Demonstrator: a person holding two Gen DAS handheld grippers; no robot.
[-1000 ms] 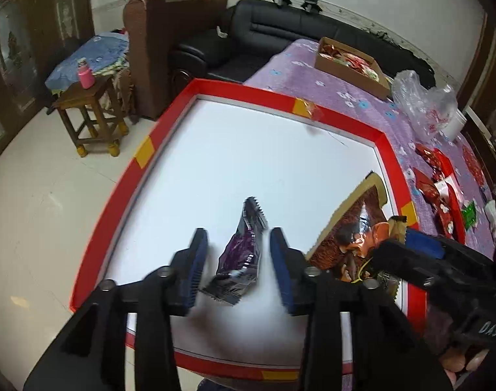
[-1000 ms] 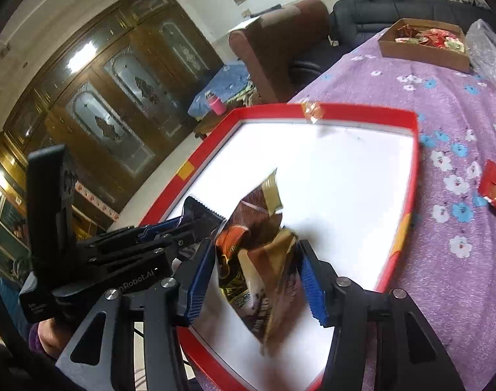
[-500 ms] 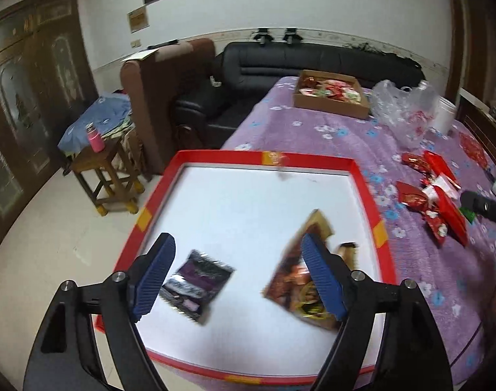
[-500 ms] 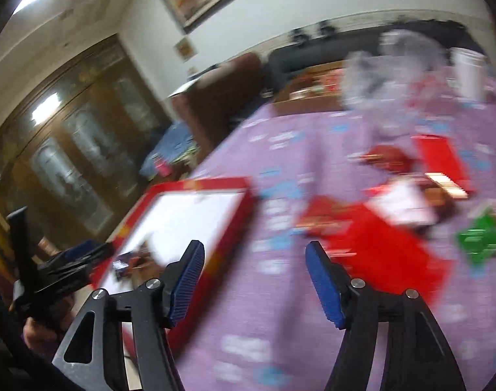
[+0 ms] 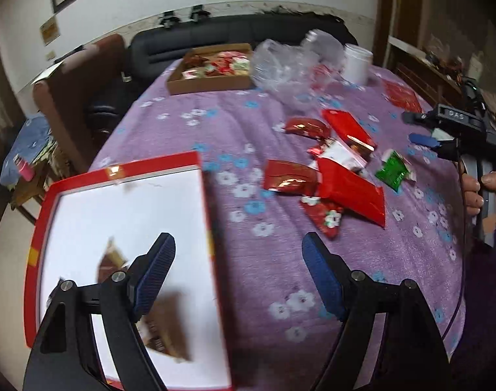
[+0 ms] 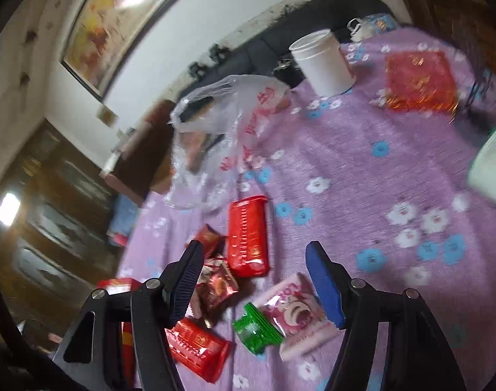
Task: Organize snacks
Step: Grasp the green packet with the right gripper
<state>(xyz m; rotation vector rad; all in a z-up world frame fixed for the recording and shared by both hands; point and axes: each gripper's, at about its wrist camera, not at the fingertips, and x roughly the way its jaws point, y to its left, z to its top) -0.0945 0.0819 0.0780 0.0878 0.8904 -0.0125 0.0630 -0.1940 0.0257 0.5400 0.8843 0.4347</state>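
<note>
Now, from the left wrist, the left gripper (image 5: pixel 238 277) has its jaws wide apart with nothing between them; it hangs over the edge where the tray (image 5: pixel 202 176) meets the purple cloth (image 5: pixel 264 123). One brown packet (image 5: pixel 163 325) lies on the tray's white floor, partly hidden behind the left finger. Beyond, the snack pile (image 5: pixel 332 176) lies loose on the cloth, with a green packet (image 5: pixel 393 171) just beside it, and the right gripper (image 5: pixel 424 139) is seen at the far right in a hand (image 5: pixel 486 192). From the right wrist, the right gripper (image 6: pixel 256 280) is also spread and empty, hanging above a red packet (image 6: pixel 248 238), a green packet (image 6: pixel 256 329) and a pink packet (image 6: pixel 295 316) — all on the cloth, not in the tray. I judge the step is picking the next snack. To do it well, choose one packet that lies free, like the pink one, lower the fingers on both sides of it, and close only on that one — not on its neighbours.
</note>
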